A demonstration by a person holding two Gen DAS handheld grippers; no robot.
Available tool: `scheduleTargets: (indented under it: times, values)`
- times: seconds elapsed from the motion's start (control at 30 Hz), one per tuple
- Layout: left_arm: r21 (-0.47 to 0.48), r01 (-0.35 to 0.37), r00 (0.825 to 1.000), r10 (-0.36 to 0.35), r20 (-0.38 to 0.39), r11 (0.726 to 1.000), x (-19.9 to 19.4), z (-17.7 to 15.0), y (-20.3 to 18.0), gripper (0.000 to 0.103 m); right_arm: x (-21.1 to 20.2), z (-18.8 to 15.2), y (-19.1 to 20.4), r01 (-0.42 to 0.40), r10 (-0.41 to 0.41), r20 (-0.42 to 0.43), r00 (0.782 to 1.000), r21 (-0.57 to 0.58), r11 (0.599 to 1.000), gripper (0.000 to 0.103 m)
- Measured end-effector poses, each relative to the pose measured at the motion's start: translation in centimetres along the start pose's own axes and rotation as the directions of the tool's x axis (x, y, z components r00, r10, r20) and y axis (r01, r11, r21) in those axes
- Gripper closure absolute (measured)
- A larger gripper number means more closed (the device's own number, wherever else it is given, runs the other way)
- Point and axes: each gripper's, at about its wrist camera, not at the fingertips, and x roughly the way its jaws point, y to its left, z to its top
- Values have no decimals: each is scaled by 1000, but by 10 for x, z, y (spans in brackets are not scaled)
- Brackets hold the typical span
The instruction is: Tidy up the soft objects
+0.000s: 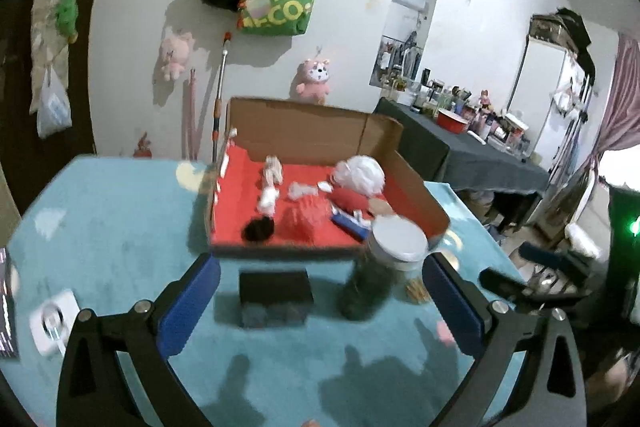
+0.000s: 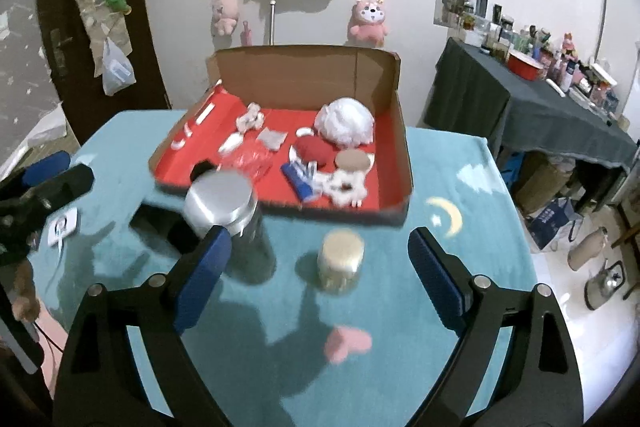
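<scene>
**Open box of soft things on a teal-covered table**

The left gripper (image 1: pixel 320 301) hangs over the teal cloth (image 1: pixel 112 227) with its blue pads (image 1: pixel 190 307) spread wide and nothing between them. At twelve o'clock from it lies the cardboard box (image 1: pixel 304 123), red inside, holding a white fluffy ball (image 1: pixel 360 175), a red soft piece (image 1: pixel 350 199), a black pom-pom (image 1: pixel 259 229) and small white bits — all blurred. A grey-lidded jar (image 1: pixel 384 267) stands at one o'clock, just in front of the box; a dark block (image 1: pixel 275 287) sits beside it at eleven. At three o'clock the right gripper (image 1: pixel 532 271) shows, dark and indistinct.
</scene>
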Motion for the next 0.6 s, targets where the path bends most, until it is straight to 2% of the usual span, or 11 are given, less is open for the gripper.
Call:
scheduleTargets:
  times: [0.17, 0.27, 0.43, 0.6]
  values:
    - [2, -17, 998, 17, -59, 1000, 13, -36, -3, 0, -3, -43, 12, -1, 1, -6, 1000, -10, 1000, 12]
    - [6, -48, 994, 48, -101, 999, 30, -60, 0, 0, 9, -66, 15, 3, -3, -26, 1000, 7, 1000, 12]
    - [38, -100, 978, 105, -178, 994, 60, -99, 3, 0, 36, -97, 13, 36, -34, -78, 996, 24, 999, 12]
    - [63, -147, 961, 158, -226, 987, 82, -114, 6, 0, 59, -115, 11, 63, -59, -116, 991, 33, 997, 12]
